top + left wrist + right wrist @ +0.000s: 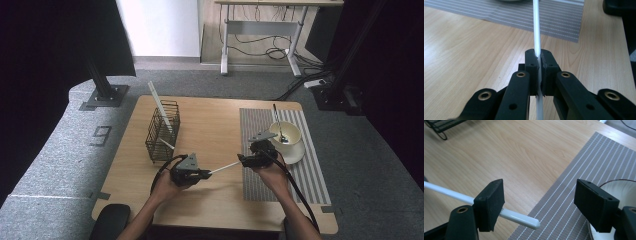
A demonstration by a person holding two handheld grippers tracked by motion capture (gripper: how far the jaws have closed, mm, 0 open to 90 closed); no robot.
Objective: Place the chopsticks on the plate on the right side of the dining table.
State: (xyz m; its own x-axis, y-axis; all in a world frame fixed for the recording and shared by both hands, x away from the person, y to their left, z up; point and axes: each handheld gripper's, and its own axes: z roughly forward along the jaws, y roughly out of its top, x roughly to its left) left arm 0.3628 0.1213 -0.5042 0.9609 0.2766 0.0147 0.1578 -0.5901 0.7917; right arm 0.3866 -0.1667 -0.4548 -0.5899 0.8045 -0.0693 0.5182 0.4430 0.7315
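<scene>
The high view is evenly and softly lit from above, with the table [215, 150] bright at its middle while both upper corners of the picture sink into near black. Shadows under things are faint and short. The picture is slightly grainy and soft. In the left gripper view the near jaws are sharp, the far table edge mildly blurred. The right gripper view shows a pale sheen on the wood near the table's far edge.

Lab/office – grey carpet [60, 150], desk [260, 30] w/ loose cables [272, 50].
</scene>
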